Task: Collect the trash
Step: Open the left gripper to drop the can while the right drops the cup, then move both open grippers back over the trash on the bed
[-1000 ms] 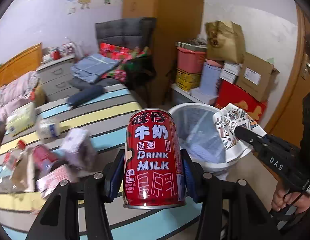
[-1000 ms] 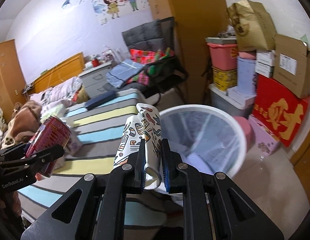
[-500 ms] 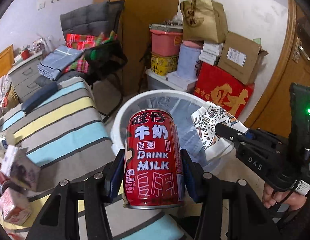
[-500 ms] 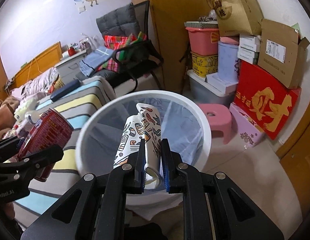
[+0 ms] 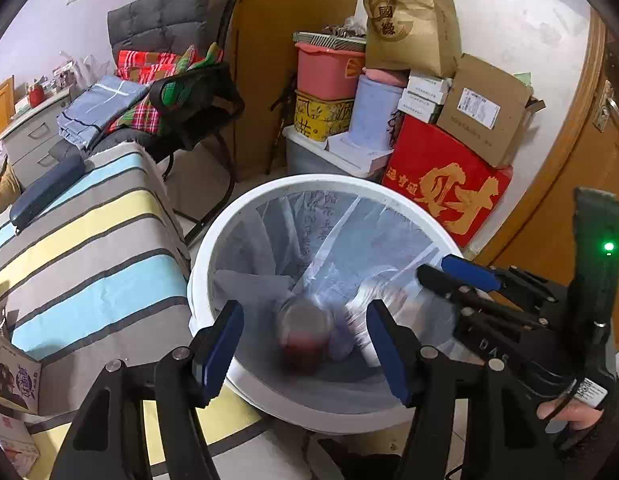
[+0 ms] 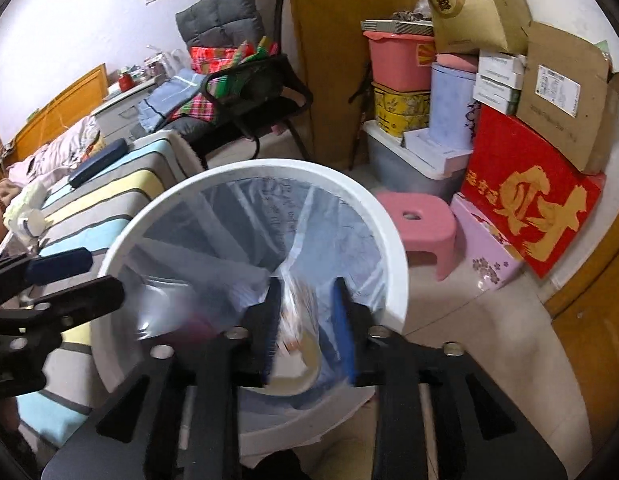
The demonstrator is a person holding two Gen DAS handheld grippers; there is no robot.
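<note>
Both grippers hang over the bin (image 5: 393, 192), jaws wide and empty: left gripper (image 5: 305, 344), right gripper (image 6: 305, 324). Can (image 5: 305, 338) and cup (image 6: 297, 340) lie blurred inside the bin. Risk: a lowered finger may snag the liner (image 5: 349, 232).

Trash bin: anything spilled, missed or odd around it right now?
Nothing stands out. The white bin stands upright with its liner in place; the red can and paper cup, both blurred, are inside its rim. Both grippers are open above it.

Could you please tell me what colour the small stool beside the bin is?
The stool is pink, clearest in the right wrist view.
</note>
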